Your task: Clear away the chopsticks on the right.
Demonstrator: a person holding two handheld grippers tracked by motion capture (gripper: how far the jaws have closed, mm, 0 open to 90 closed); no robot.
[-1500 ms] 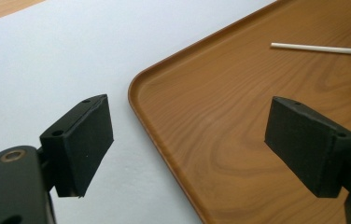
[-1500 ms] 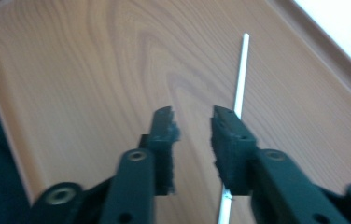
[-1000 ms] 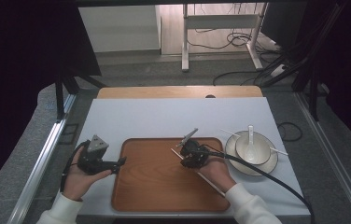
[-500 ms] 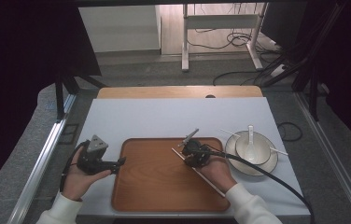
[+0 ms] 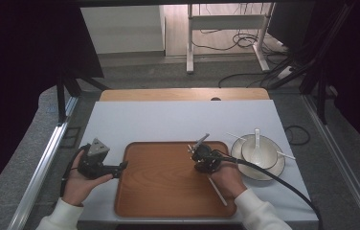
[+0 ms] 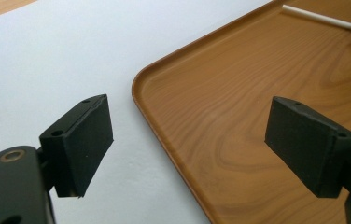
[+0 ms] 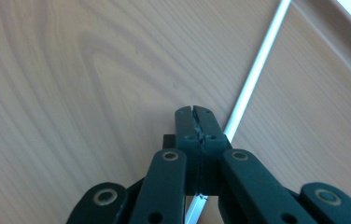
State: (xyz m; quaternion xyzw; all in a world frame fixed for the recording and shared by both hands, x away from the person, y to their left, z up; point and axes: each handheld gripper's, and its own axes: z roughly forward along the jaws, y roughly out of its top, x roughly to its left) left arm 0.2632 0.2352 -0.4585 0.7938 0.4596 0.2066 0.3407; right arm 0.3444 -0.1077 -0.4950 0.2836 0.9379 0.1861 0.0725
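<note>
Right claw [image 7: 196, 122] is fully closed, pinching a white chopstick [image 7: 257, 70] low over the wooden tray [image 5: 159, 191]. Left claw [image 6: 211, 144] gapes empty at the tray's edge. Risk: the thin stick pivots or slips from the pinch.

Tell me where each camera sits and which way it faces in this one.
High view: above the person's side of the table, looking forward and down on the tray; forearms, left gripper and right gripper show.
Left gripper view: rides the left gripper, looking between its open fingers across the tray's corner.
Right gripper view: rides the right gripper, looking down along its shut fingers at the tray.
Both gripper views share the tray and white stick.
</note>
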